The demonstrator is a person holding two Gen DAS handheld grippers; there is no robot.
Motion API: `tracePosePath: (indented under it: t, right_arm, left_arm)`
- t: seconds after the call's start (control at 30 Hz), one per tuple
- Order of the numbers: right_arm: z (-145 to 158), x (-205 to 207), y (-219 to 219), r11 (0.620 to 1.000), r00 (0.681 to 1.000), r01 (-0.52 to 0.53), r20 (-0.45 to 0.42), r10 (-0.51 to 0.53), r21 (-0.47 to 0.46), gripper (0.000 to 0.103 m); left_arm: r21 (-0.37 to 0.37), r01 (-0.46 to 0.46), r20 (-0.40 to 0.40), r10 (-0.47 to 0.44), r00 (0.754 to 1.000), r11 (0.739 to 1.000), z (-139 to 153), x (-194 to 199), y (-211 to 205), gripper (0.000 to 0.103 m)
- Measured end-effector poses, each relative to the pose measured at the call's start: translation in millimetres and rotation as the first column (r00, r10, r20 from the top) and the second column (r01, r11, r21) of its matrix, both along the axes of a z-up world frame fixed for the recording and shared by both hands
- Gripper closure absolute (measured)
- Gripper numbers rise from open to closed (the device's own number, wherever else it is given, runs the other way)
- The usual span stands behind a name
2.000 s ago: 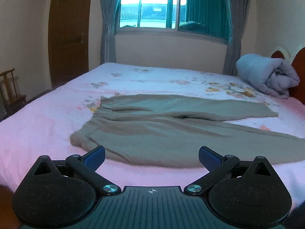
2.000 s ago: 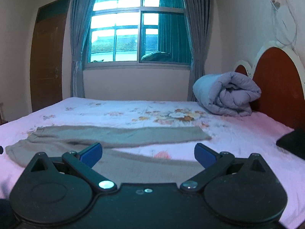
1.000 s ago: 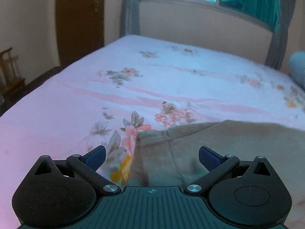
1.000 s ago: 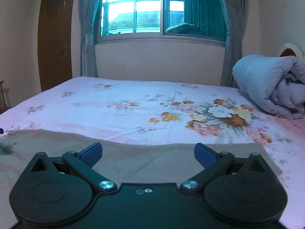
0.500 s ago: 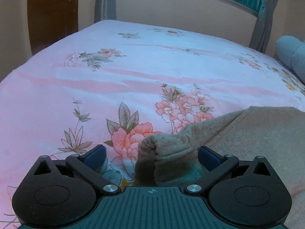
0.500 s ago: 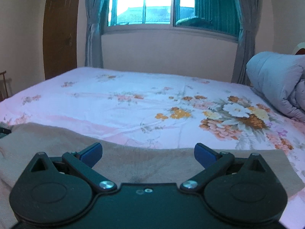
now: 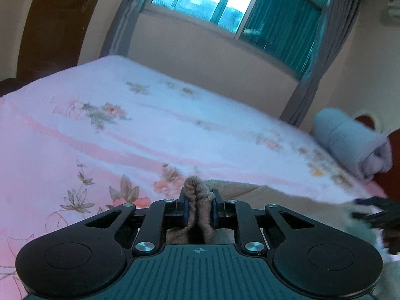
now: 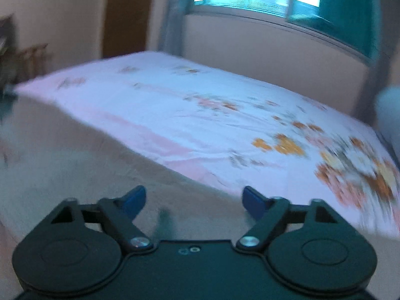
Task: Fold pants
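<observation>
Left gripper (image 7: pixel 198 208) pinches a bunched corner of the khaki fleece pants (image 7: pixel 200 192); right gripper (image 8: pixel 192 200), jaws closing over flat cloth, should seat deep before lifting evenly.

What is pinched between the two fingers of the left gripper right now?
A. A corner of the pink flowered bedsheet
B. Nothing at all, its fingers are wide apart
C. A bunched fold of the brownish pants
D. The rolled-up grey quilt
C. In the left wrist view the left gripper has its jaws shut on a bunched fold of the brownish pants, which sticks up between the blue pads above the flowered bedsheet.
</observation>
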State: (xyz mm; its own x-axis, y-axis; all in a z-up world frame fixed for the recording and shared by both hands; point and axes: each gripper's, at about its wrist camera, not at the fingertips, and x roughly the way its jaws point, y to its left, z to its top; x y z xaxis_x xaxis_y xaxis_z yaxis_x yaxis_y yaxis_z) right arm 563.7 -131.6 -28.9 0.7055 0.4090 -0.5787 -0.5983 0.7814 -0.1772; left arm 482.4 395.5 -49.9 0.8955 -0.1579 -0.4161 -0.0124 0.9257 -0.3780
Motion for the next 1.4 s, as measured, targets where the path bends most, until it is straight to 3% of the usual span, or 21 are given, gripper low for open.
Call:
tracePosePath:
  t: [0.1, 0.37, 0.4, 0.5, 0.57, 0.77, 0.8, 0.83, 0.9, 1.0, 1.17, 1.2, 1.23, 1.3, 1.4]
  right_arm:
    - [-8.7, 12.2, 13.8, 0.994, 0.997, -0.080, 0.010, 0.081, -0.068, 0.047]
    - [-29.0, 35.1, 28.9, 0.967, 0.978, -0.207, -0.034, 0.204, -0.149, 0.051]
    - [-29.5, 36.3, 28.9, 0.967, 0.978, -0.209, -0.041, 0.205, -0.143, 0.056]
    - [-31.2, 37.7, 30.4, 0.972, 0.979, -0.195, -0.089, 0.184, -0.132, 0.103]
    - [-31.7, 32.7, 32.6, 0.970, 0.984, -0.174, -0.079, 0.162, -0.170, 0.103]
    - [-6.2, 19.8, 16.1, 0.981, 0.991, -0.136, -0.002, 0.137, -0.135, 0.103]
    - [-2.0, 19.4, 16.4, 0.981, 0.990, -0.129, 0.041, 0.136, -0.147, 0.098]
    - [2.4, 20.9, 16.9, 0.980, 0.987, -0.131, 0.075, 0.143, -0.148, 0.068]
    - [4.9, 27.8, 18.9, 0.973, 0.979, -0.185, 0.057, 0.194, -0.134, 0.055]
    - [-4.7, 31.0, 30.9, 0.945, 0.960, -0.272, 0.016, 0.280, -0.183, 0.060]
    - [-25.4, 30.3, 45.0, 0.899, 0.935, -0.334, 0.022, 0.354, -0.284, 0.071]
    - [-27.0, 28.7, 46.0, 0.891, 0.930, -0.347, 0.016, 0.367, -0.293, 0.097]
    - [-27.2, 28.2, 47.4, 0.887, 0.930, -0.353, -0.006, 0.368, -0.298, 0.103]
    - [-23.4, 25.8, 48.4, 0.881, 0.927, -0.362, -0.022, 0.374, -0.305, 0.103]
    - [-5.8, 22.2, 40.8, 0.906, 0.939, -0.330, 0.008, 0.344, -0.267, 0.103]
  left_arm:
    - [-0.022, 0.005, 0.036, -0.004, 0.999, 1.000, 5.4, -12.4, 0.1, 0.086]
    - [-0.018, 0.040, 0.065, -0.039, 0.997, 0.999, 8.1, -26.2, 5.2, 0.086]
    - [-0.018, 0.042, 0.063, -0.040, 0.997, 0.999, 7.5, -26.2, 5.3, 0.086]
    - [-0.012, 0.033, 0.053, -0.033, 0.998, 0.999, 6.5, -24.8, 3.8, 0.086]
    - [-0.007, 0.026, 0.051, -0.026, 0.998, 1.000, 7.3, -25.3, 1.3, 0.086]
    - [0.004, 0.039, 0.059, -0.040, 0.998, 0.999, 14.1, -31.9, 0.2, 0.086]
    - [0.003, 0.043, 0.067, -0.043, 0.997, 0.999, 15.4, -34.0, 0.6, 0.086]
    - [0.002, 0.046, 0.078, -0.046, 0.996, 0.999, 16.8, -36.5, 1.0, 0.086]
    - [0.006, 0.050, 0.103, -0.051, 0.993, 0.999, 18.6, -40.4, 1.5, 0.086]
    - [0.022, 0.058, 0.135, -0.060, 0.989, 0.998, 21.2, -48.4, 0.3, 0.086]
    - [0.012, 0.082, 0.182, -0.083, 0.980, 0.997, 21.7, -57.1, 0.8, 0.087]
    - [0.013, 0.081, 0.179, -0.082, 0.980, 0.997, 21.4, -56.7, 0.8, 0.086]
    - [0.017, 0.078, 0.171, -0.080, 0.982, 0.997, 21.0, -55.7, 0.2, 0.086]
    - [0.020, 0.070, 0.155, -0.072, 0.985, 0.997, 20.4, -52.5, 0.9, 0.086]
    - [0.028, 0.058, 0.141, -0.061, 0.988, 0.998, 22.9, -47.5, -0.3, 0.086]
